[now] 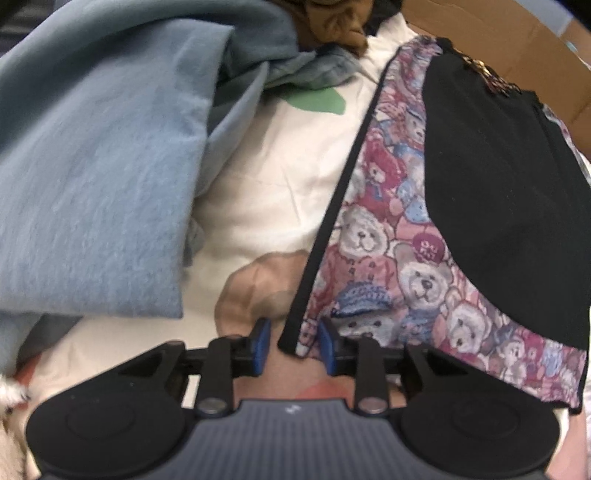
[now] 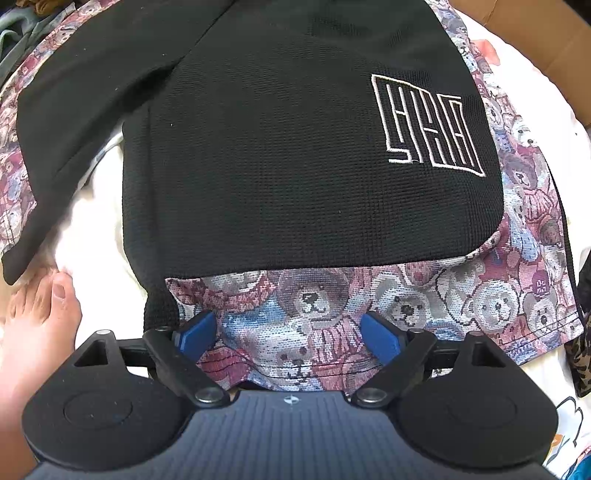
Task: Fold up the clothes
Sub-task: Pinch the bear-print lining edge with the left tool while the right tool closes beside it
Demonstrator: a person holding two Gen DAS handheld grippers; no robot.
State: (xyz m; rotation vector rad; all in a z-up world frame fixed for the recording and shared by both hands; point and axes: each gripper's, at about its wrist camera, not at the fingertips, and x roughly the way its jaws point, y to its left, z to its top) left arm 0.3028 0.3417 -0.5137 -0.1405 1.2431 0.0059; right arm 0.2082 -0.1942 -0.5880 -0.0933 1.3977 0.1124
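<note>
A black knit top [image 2: 280,155] with a white outlined logo [image 2: 428,125] lies flat on a teddy-bear print garment [image 2: 332,302]; one black sleeve [image 2: 74,122] stretches out to the left. My right gripper [image 2: 288,334] is open wide just above the bear-print hem, its blue pads [image 2: 195,332] on either side of the fabric. From the left wrist, the same bear-print garment [image 1: 391,258] and black top [image 1: 498,192] run along the right side. My left gripper [image 1: 294,346] is open, with the bear-print garment's black-edged corner [image 1: 291,341] lying between its fingers.
A heap of light blue clothes [image 1: 96,177] sits on the left, with a brown garment [image 1: 332,22] behind it. Everything rests on a cream sheet [image 1: 266,177]. Cardboard [image 1: 517,44] stands at the back right. A bare foot [image 2: 37,314] is beside my right gripper, and a leopard-print item [image 2: 583,354] is at the right edge.
</note>
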